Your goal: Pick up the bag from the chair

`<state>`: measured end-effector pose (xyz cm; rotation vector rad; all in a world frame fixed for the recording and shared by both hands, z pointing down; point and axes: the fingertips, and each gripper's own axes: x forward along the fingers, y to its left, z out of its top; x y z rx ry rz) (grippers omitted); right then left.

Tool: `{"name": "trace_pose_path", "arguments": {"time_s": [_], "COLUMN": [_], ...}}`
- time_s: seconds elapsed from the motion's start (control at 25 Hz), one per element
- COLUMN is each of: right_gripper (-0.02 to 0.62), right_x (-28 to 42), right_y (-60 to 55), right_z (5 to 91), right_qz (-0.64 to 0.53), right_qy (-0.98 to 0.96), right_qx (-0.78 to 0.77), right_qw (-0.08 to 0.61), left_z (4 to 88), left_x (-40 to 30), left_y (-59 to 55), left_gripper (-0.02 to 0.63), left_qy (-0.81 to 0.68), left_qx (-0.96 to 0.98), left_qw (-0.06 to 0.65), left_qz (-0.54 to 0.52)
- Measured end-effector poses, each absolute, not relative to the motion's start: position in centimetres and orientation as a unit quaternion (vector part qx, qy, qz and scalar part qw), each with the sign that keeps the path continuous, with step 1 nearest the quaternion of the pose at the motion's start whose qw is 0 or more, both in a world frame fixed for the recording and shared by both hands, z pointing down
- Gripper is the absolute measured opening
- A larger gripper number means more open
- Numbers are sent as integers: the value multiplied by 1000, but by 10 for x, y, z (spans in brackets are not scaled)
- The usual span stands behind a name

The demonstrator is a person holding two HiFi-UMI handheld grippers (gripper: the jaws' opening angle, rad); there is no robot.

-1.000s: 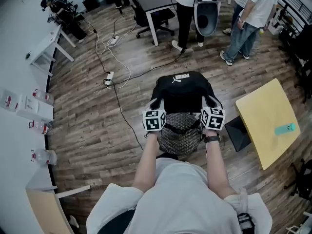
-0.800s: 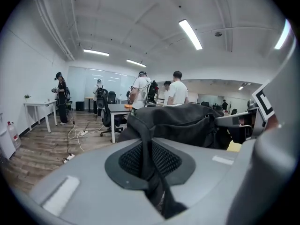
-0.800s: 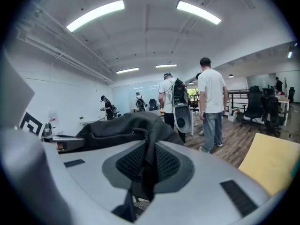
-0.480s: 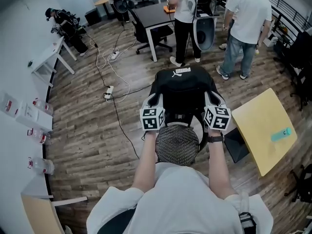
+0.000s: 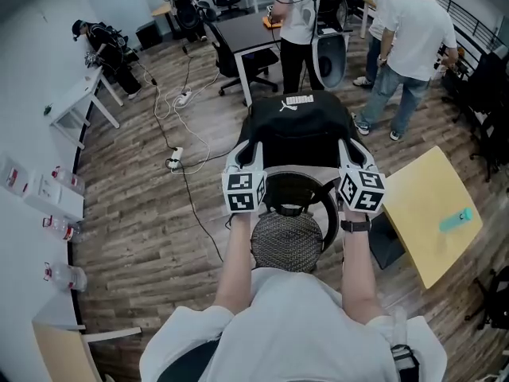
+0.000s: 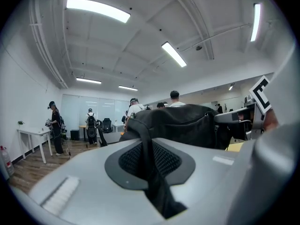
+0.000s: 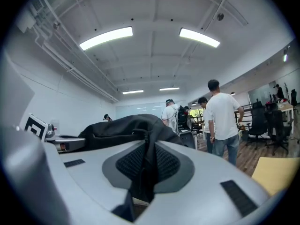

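Observation:
The black bag (image 5: 298, 130) hangs in the air above a round mesh chair seat (image 5: 286, 241) with a black curved backrest (image 5: 296, 188). My left gripper (image 5: 248, 157) is shut on the bag's left shoulder strap, and my right gripper (image 5: 347, 154) is shut on the right strap. In the left gripper view the black strap (image 6: 151, 165) runs between the closed jaws of the left gripper (image 6: 150, 156), with the bag (image 6: 185, 123) bulging just beyond. In the right gripper view the right gripper (image 7: 146, 165) pinches a strap (image 7: 145, 172) the same way, under the bag (image 7: 124, 125).
A yellow table (image 5: 429, 201) stands close on the right. Two people (image 5: 298, 14) (image 5: 409, 38) stand beyond the bag by a black desk (image 5: 246, 26). Cables and a power strip (image 5: 176, 159) lie on the wood floor at left, near a white table (image 5: 75, 94).
Both grippers have risen and moved forward with the bag. It has come up off the chair, and the seat and backrest now show below it.

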<state>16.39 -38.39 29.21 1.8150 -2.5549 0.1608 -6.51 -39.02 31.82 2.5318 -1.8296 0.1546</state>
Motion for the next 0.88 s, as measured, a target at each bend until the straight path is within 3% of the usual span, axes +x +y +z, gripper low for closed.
{"name": "trace_pose_path", "arguments": {"time_s": [0.88], "right_gripper": [57], "right_x": [176], "right_y": [-354], "right_z": [214], "right_qz": [-40], "right_qy": [-811], "right_qx": [582], "right_qw": [-43], "left_z": [240], "left_x": [-56], "left_y": [-364], "left_gripper": [44], "left_qy": [-572], "left_qx": [818], "left_qw": [-47], "left_qz": [-34]}}
